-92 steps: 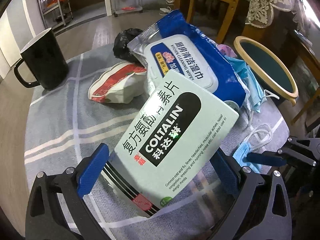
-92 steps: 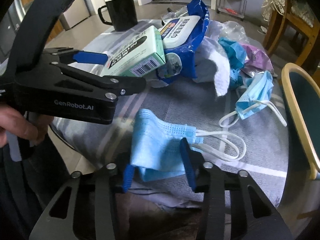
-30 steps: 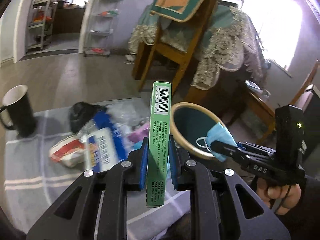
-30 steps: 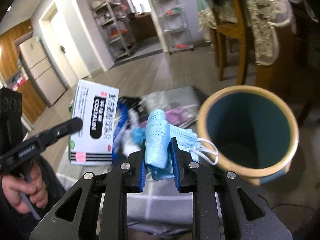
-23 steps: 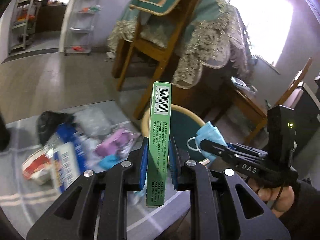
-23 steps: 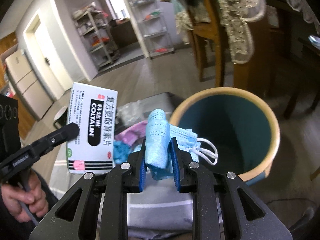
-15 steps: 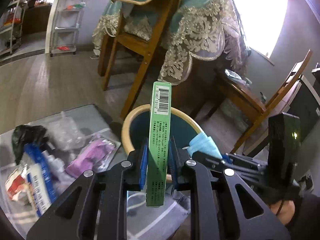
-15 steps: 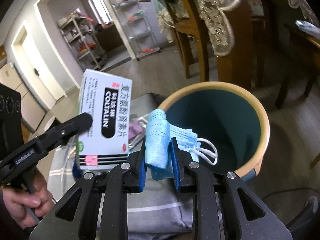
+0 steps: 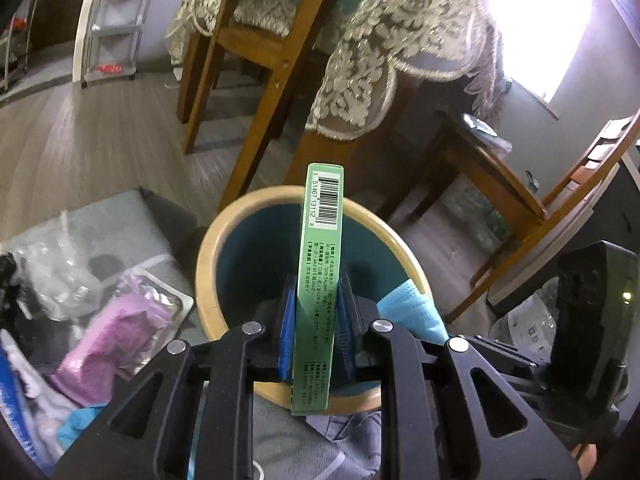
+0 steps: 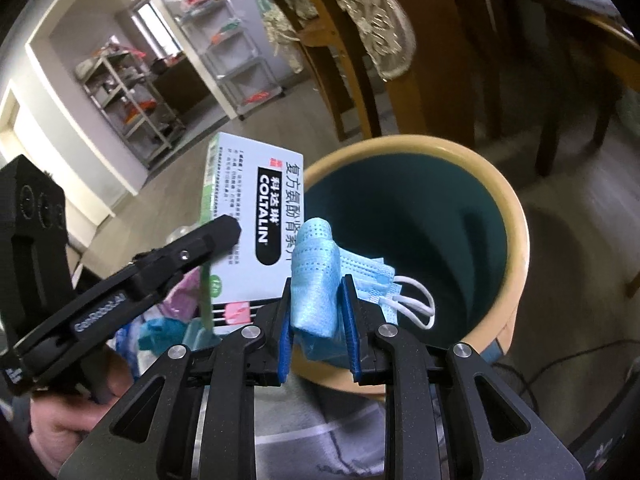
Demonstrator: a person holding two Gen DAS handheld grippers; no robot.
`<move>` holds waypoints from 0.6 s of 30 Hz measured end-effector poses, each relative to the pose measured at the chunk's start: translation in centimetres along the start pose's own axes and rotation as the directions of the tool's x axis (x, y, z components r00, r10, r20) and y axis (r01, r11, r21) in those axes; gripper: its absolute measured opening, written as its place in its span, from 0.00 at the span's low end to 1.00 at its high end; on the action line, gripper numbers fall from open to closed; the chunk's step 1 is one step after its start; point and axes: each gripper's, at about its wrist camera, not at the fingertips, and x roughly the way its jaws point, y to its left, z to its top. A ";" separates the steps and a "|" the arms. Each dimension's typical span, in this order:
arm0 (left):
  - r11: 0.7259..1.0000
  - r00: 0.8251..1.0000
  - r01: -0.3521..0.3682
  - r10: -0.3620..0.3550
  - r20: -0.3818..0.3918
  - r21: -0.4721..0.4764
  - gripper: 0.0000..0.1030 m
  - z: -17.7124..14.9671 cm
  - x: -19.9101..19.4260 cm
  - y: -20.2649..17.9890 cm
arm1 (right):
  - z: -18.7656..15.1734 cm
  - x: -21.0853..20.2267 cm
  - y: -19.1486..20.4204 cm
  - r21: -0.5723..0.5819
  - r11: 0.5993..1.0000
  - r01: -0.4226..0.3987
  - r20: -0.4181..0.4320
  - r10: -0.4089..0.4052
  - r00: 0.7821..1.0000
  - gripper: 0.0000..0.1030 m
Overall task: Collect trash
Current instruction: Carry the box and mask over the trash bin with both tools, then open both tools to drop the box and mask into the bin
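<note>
Green-edged box (image 9: 318,288) stands on edge, clamped in left gripper (image 9: 316,332) over the teal bin's (image 9: 256,256) mouth; right gripper (image 10: 316,320) pinches a folded blue mask (image 10: 316,276) above the bin's near rim, ear loops dangling inward; wrappers (image 9: 116,320) on grey tabletop at left.

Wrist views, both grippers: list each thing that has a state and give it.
Left gripper: shut on the green medicine box, held edge-up.
Right gripper: shut on the crumpled blue face mask.
Tan-rimmed teal waste bin: upright, open-topped; bottom too dark to read.
</note>
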 end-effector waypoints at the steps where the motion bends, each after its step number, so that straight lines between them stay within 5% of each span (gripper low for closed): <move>1: 1.000 1.000 0.008 -0.008 -0.009 -0.014 0.18 -0.1 0.5 0.3 | 0.0 0.1 -0.2 0.005 1.000 0.001 -0.002 -0.001 1.000 0.23; 11: 0.998 0.997 -0.015 0.010 -0.071 -0.064 0.19 -1.1 2.7 1.9 | -0.3 1.2 -0.4 0.011 1.000 0.028 -0.039 -0.027 0.999 0.23; 18: 0.995 0.997 -0.044 0.039 -0.060 -0.084 0.32 -1.1 1.6 3.2 | -0.7 2.1 -0.5 0.015 0.999 0.051 -0.069 -0.049 0.996 0.26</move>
